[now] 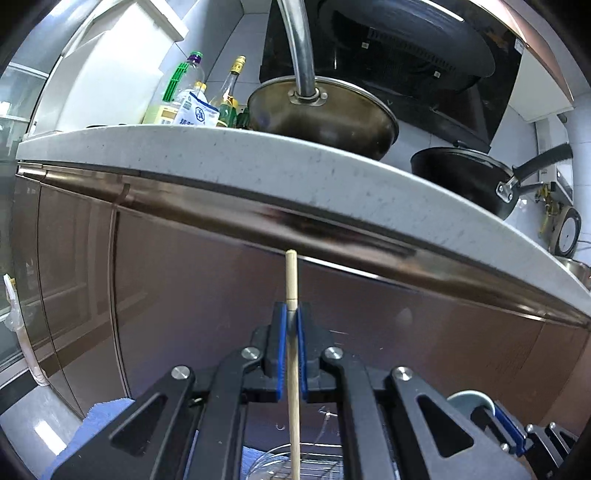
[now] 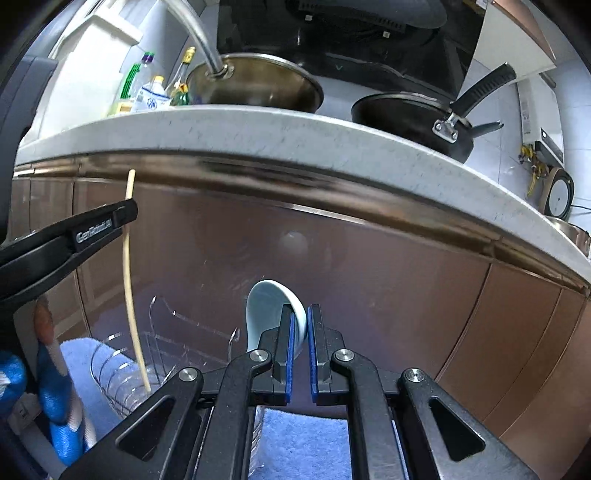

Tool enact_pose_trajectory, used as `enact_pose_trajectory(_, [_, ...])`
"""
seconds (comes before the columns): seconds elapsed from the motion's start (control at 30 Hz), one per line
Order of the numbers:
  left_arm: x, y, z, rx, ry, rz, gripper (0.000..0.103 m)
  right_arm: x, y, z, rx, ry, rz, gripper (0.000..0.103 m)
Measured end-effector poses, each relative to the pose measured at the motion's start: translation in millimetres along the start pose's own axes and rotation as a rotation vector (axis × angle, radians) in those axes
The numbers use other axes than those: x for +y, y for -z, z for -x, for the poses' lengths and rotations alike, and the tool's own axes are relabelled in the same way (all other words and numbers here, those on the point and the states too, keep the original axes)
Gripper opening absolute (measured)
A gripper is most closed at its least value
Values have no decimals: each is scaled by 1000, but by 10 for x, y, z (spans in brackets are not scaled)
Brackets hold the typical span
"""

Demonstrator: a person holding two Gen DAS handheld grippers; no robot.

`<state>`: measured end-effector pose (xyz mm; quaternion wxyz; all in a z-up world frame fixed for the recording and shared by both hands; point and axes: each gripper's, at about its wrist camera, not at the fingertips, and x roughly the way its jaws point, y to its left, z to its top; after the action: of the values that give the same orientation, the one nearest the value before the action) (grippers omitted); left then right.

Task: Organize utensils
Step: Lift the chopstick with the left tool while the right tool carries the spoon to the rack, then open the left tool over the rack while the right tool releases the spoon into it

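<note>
My left tongs (image 1: 291, 314) are clamped on a wooden chopstick (image 1: 291, 280) standing upright; my right tongs (image 2: 300, 314) pinch a pale blue ceramic spoon (image 2: 271, 306). Both hang before brown cabinet doors (image 2: 369, 277), below the tabletop (image 1: 258, 155).

Cool, even indoor light; glare streaks along the glossy cabinet front (image 1: 332, 295), the worktop (image 1: 258, 162) edge smears with motion blur (heavy fisheye bending, dark corners).

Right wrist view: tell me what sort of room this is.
A home kitchen, most likely: a stone counter carries a steel wok and a black pan, a range hood hangs above them, and oil bottles stand at the back.
</note>
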<state>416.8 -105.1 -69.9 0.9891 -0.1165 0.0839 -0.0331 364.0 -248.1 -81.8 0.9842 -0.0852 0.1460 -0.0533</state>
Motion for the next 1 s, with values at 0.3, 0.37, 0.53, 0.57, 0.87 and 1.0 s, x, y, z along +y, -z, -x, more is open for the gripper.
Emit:
enact_pose_trajectory(0.3, [48, 70, 245, -37, 22, -47, 30, 89, 188, 44, 25, -37, 10, 28])
enact_pose_trajectory(0.37, [74, 18, 330, -31, 27, -48, 34, 62, 166, 102, 20, -44, -2, 34])
enact_pose_trajectory(0.53, [160, -140, 563, -10, 23, -57, 34, -29, 70, 267, 26, -44, -27, 36])
enact_pose_trajectory(0.57, [177, -177, 618, -7, 19, -63, 34, -52, 51, 296, 26, -45, -32, 36])
enact_pose_trajectory(0.87, [377, -549, 1275, 76, -10, -156, 35, -236, -127, 916, 33, -72, -60, 36])
enact_pose_trajectory(1.0, [514, -650, 1579, 148, -30, -174, 35, -319, -146, 1260, 45, -81, -72, 36])
